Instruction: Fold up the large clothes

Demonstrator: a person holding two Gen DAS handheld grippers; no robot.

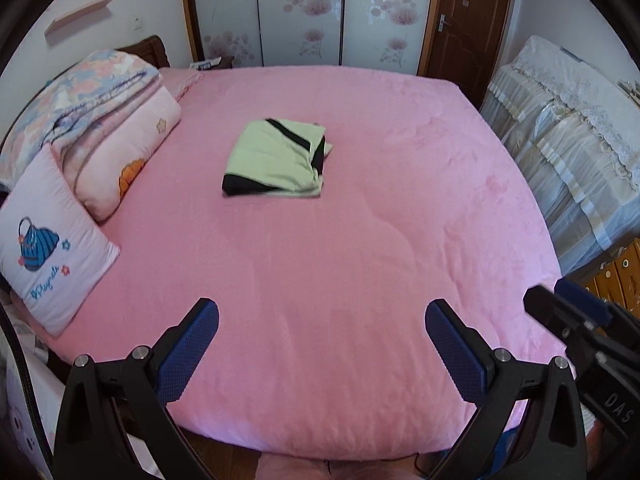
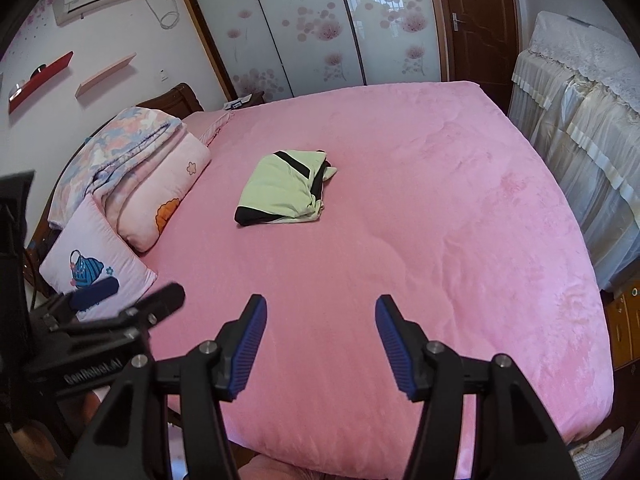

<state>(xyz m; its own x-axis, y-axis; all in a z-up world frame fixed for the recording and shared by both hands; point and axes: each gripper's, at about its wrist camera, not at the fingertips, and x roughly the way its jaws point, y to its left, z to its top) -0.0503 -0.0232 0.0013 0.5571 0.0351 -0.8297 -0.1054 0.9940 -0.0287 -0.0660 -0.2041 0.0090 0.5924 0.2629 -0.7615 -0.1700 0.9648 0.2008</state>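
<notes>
Taking the pink bed as the landmark and reading leftward to rightward: at its left side lay a white cushion with a blue bag picture, and just behind it a pile of folded quilts. Near the middle of the bed, a little toward the far side, the garment, pale green with black bands, lay folded into a compact rectangle, well apart from both claws. Its long axis ran from the near edge of the bed toward the far edge, leaning slightly right, with loose bunched folds along its right side. Over the near edge the left gripper stood wide and empty; the right gripper stood wide too, holding nothing.
</notes>
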